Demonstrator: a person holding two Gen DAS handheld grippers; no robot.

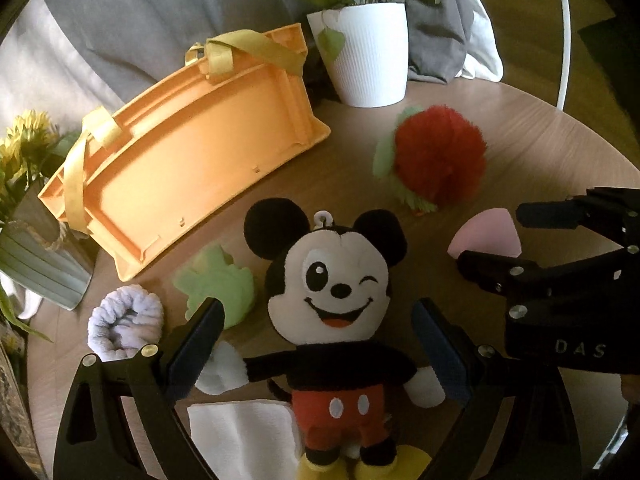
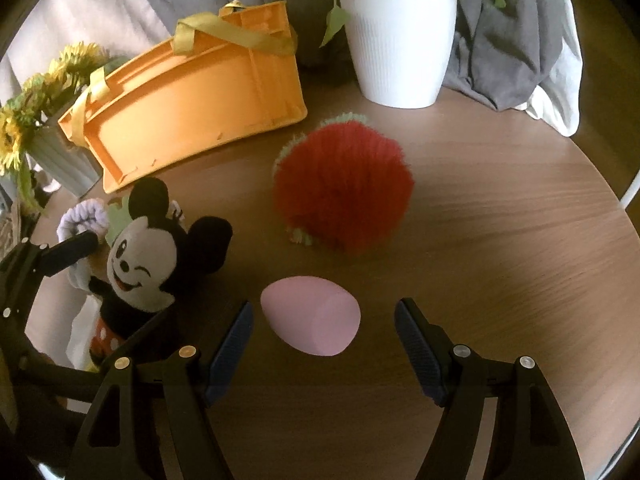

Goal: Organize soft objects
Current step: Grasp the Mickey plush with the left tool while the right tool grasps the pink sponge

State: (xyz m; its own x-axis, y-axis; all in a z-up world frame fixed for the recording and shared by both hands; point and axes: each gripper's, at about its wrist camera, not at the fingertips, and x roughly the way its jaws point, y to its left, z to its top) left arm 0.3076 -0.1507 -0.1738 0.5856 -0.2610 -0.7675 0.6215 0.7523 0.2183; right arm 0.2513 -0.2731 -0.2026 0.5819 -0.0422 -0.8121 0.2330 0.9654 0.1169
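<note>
A Mickey Mouse plush (image 1: 332, 320) lies on the round wooden table (image 2: 500, 216). My left gripper (image 1: 320, 344) is open, its fingers on either side of the plush's arms. A pink egg-shaped sponge (image 2: 311, 315) lies between the open fingers of my right gripper (image 2: 324, 328). A fluffy red ball with a green fringe (image 2: 343, 188) sits behind it. A green plush piece (image 1: 218, 280), a lilac rolled towel (image 1: 125, 322) and a white cloth (image 1: 244, 436) lie by the Mickey plush. The orange basket (image 1: 192, 160) with yellow straps lies tipped on its side at the back.
A white pot with a green plant (image 2: 400, 44) stands at the back. A vase of yellow flowers (image 2: 48, 120) stands at the left edge. Grey fabric (image 2: 512, 40) hangs behind the table. My right gripper shows in the left wrist view (image 1: 560, 264).
</note>
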